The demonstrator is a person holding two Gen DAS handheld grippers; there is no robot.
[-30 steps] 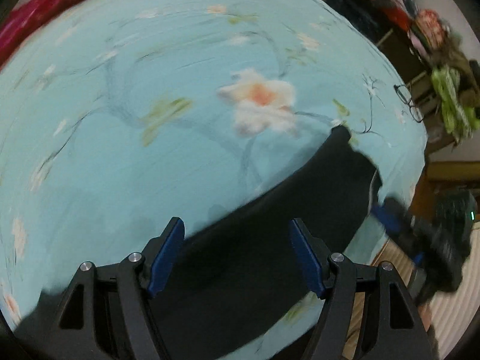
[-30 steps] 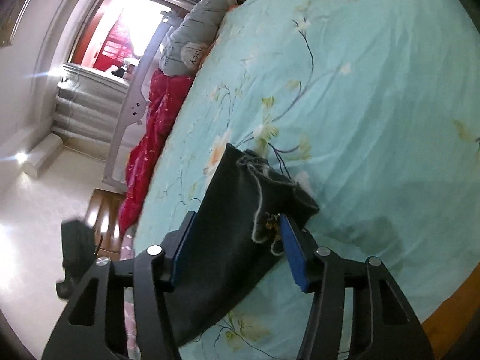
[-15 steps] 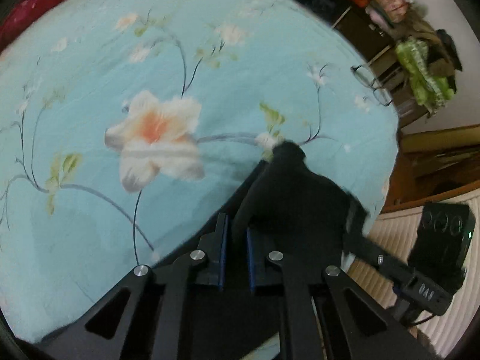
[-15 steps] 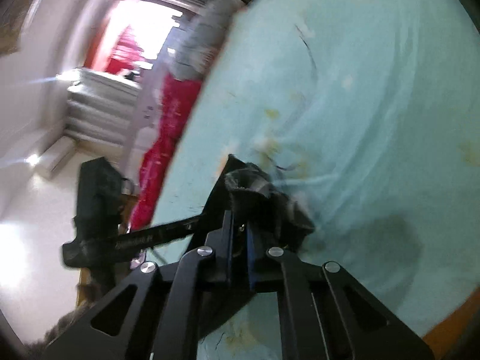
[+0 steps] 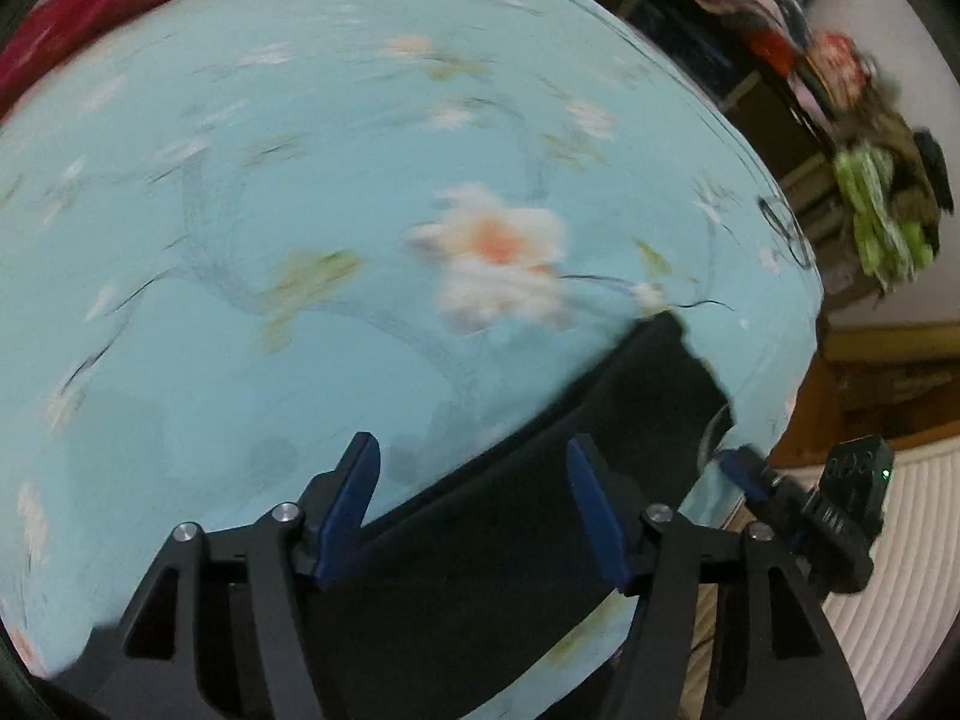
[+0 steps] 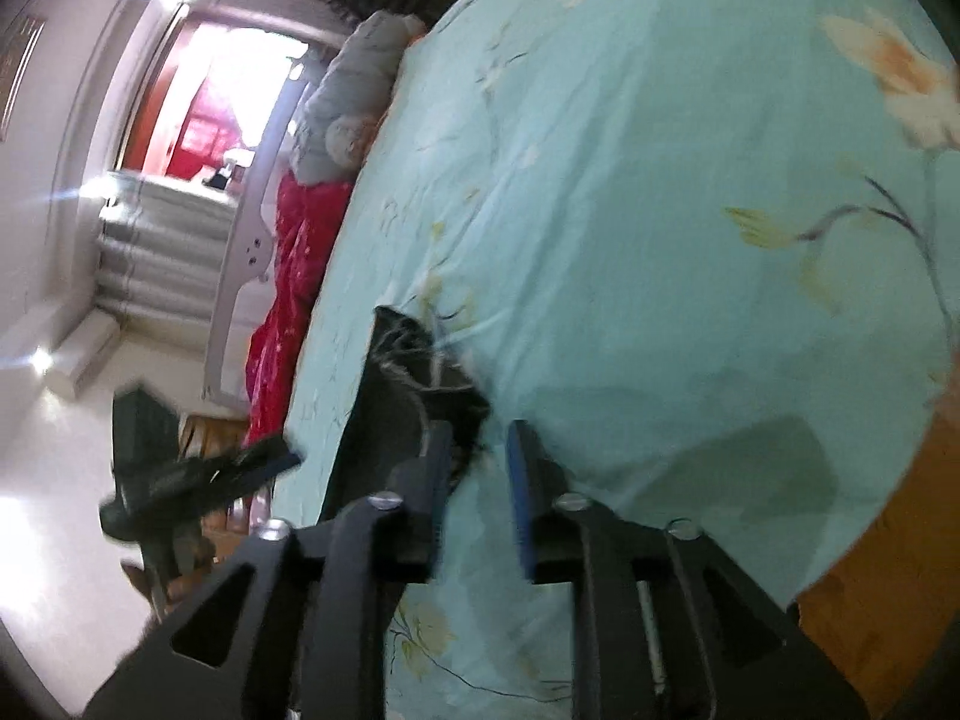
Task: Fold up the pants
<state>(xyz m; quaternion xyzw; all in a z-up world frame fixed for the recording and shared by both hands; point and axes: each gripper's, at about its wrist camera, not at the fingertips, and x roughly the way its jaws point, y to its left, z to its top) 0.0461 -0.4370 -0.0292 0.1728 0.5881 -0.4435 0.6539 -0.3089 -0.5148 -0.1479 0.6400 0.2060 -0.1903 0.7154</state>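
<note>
Black pants [image 5: 540, 480] lie folded in a long strip on the light blue flowered bedsheet [image 5: 300, 210], near the bed's front edge. My left gripper [image 5: 474, 498] is open, its blue-padded fingers spread over the strip's near part, holding nothing. In the right wrist view the pants' end with a pale drawstring [image 6: 414, 384] lies just ahead of my right gripper [image 6: 480, 450], which is partly open and empty; its left finger overlaps the cloth. The right gripper also shows in the left wrist view [image 5: 798, 498], and the left gripper in the right wrist view [image 6: 198, 474].
A red blanket [image 6: 288, 276] and a grey pillow [image 6: 354, 90] lie along the far side of the bed. Glasses [image 5: 786, 228] rest near the bed's right edge. Piled clothes [image 5: 870, 150] fill shelves beyond. The wooden bed frame [image 6: 888, 552] shows at the right.
Both grippers were shut on the pants half a second ago and have let go. The left is now wide open and pulled back; the right is part open. The pants lie flat again.
</note>
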